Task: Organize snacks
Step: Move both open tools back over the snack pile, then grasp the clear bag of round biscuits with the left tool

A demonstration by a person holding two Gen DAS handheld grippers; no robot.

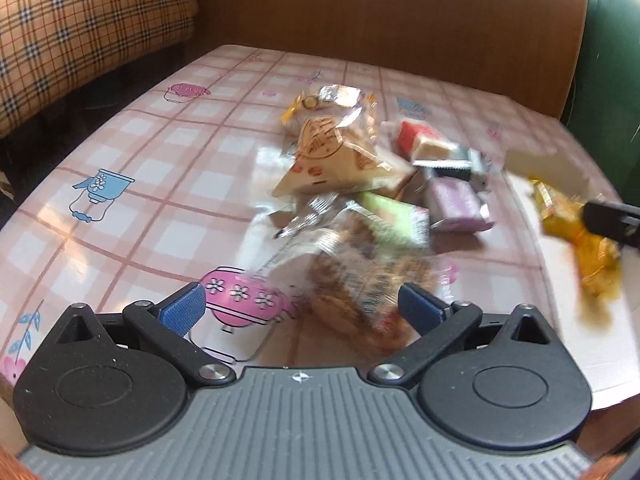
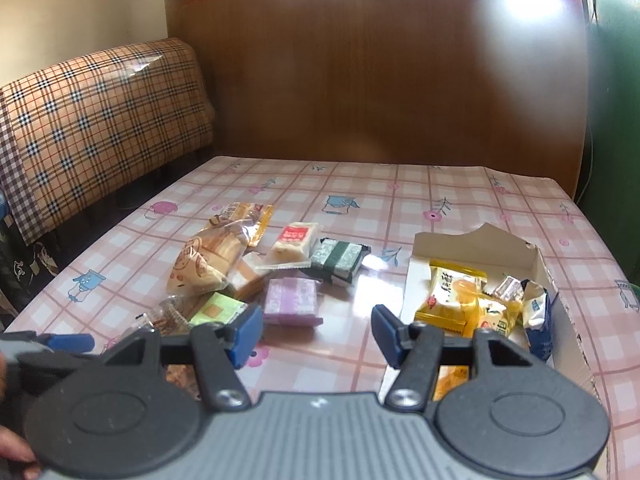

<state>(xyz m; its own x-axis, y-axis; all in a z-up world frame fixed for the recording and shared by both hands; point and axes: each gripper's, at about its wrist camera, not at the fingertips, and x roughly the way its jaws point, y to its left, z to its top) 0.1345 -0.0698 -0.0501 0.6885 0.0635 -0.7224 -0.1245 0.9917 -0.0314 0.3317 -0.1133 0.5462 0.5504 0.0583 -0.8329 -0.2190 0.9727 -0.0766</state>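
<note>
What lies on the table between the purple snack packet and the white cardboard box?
Nothing: in the right wrist view, only bare checked tablecloth separates the purple packet from the white box.

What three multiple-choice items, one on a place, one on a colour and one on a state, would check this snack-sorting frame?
1. Where are the yellow-wrapped snack packets?
A. inside the white cardboard box
B. on the plaid sofa
C. between the left gripper's pads

2. What colour is the flat square packet nearest the right gripper?
A. red
B. purple
C. black

3. How do the right gripper's blue-padded jaws stand?
A. clamped on a packet
B. shut on nothing
C. apart, nothing between them

Key: 1 A, the yellow wrappers lie within the box walls; 2 B, the wrapper just beyond the fingertips is lilac-purple; 3 C, bare pink checked tablecloth shows in the gap between the pads.
</note>
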